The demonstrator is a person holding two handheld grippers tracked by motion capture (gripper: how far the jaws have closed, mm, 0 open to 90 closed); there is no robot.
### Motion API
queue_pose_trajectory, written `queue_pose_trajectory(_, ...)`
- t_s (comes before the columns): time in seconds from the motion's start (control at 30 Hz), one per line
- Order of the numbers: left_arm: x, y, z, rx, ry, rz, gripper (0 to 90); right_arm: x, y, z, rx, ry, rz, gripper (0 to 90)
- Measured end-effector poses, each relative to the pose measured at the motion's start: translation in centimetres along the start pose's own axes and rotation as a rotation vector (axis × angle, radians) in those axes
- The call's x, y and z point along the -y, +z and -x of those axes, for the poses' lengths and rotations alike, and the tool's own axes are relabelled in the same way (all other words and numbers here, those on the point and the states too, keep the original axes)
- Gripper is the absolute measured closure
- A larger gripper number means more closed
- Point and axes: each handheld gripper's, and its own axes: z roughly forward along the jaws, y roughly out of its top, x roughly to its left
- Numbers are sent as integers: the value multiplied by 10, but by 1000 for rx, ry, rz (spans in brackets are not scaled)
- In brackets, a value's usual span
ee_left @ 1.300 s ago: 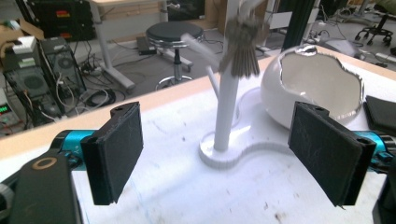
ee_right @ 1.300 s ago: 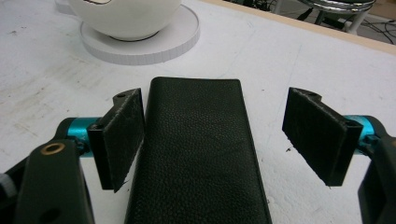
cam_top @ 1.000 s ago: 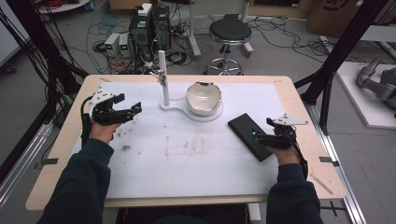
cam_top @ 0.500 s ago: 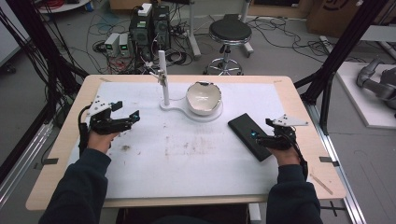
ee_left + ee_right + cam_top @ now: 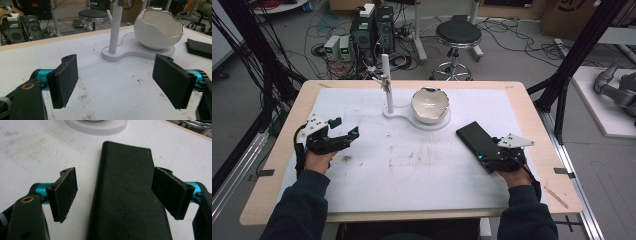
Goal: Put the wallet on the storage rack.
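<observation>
My right gripper has its jaws spread wide, and the black leather case lies directly between them, running lengthwise away from me along the gripper's own line of sight. So the case's long axis is in line with the claw, and the jaws straddle its narrow width: the left pad stands clear of the case's edge, while the right pad seems to sit at or just over the far edge, though I can't tell whether it touches. In the high view, the same right gripper sits over the near end of the case, which angles up and leftward toward the white egg-shaped bowl on its stand.

My left gripper is also open and holding nothing, well apart from the case on the far side of the table. The right hand is plainly the one placed to close; I judge that a squeeze across the width is what comes next.
</observation>
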Motion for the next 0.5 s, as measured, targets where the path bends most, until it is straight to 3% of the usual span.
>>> queue_pose_trajectory(0.27,8,0,-5,-8,-33,-14,214,0,12,-7,22,-24,-24,208)
queue_pose_trajectory(0.4,9,2,-5,0,-35,-29,214,0,23,-14,21,-78,-75,208)
queue_pose_trajectory(0.5,10,3,-5,3,-41,-34,214,2,29,-14,67,-124,-126,209)
